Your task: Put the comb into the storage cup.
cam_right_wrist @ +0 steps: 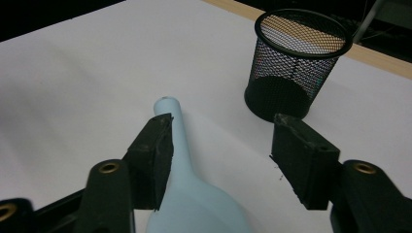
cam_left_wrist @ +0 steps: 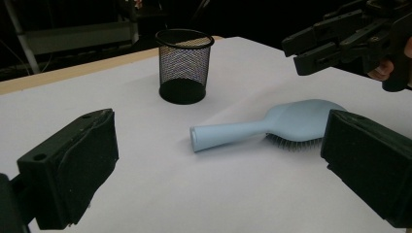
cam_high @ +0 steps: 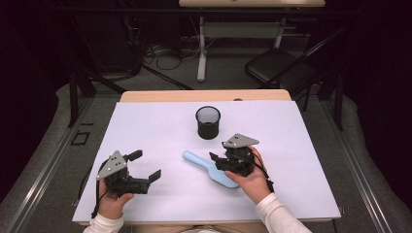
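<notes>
A light blue hairbrush (cam_high: 206, 169) lies bristles down on the white table top (cam_high: 160, 126), its handle pointing left and away from me. My right gripper (cam_high: 217, 162) hovers over the brush's neck with its jaws apart. In the right gripper view the brush (cam_right_wrist: 194, 208) passes under the left-hand jaw, and the right gripper (cam_right_wrist: 221, 145) has bare table in the gap between its pads. My left gripper (cam_high: 145, 165) rests at the near left, open and empty. In the left gripper view the left gripper (cam_left_wrist: 218, 160) faces the brush (cam_left_wrist: 272, 124) from a short distance.
A black mesh cup (cam_high: 208, 122) stands upright and empty just beyond the brush, and is also seen as cup (cam_left_wrist: 184, 65) and cup (cam_right_wrist: 296, 63). A folding chair (cam_high: 282, 68) and cables lie on the floor beyond the table's far edge.
</notes>
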### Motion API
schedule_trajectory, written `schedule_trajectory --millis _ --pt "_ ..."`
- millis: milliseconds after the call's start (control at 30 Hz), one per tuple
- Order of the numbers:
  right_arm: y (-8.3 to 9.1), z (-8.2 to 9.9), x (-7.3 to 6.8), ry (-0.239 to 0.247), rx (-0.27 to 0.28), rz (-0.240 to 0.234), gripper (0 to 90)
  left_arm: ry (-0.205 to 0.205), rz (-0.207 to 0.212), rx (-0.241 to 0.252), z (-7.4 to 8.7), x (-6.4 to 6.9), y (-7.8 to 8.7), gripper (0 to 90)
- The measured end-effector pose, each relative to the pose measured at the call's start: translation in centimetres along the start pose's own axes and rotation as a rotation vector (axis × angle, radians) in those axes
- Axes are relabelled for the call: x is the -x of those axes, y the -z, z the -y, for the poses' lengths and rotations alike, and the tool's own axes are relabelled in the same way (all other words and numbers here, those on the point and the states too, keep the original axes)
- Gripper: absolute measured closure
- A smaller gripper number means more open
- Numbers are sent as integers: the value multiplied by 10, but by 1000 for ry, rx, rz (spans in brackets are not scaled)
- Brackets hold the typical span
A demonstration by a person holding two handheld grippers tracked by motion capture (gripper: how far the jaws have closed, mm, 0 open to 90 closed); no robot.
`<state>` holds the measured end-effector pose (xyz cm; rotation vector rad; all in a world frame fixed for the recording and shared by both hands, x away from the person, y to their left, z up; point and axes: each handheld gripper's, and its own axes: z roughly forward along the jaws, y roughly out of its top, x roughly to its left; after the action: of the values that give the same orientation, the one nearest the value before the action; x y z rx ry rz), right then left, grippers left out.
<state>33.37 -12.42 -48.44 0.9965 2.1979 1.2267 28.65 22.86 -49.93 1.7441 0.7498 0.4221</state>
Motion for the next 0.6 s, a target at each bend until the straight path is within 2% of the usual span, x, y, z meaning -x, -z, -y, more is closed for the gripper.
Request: schedule_trajectory --millis 233,333,600 --pt "-11 -2 0 -18 -35 -15 499 1 -1 -5 0 0 0 2" --pt "-15 -4 0 -9 -47 1 498 2 2 -3 0 0 0 2" --pt "-27 -9 0 -29 -86 -13 488 6 2 -4 0 -1 0 2"
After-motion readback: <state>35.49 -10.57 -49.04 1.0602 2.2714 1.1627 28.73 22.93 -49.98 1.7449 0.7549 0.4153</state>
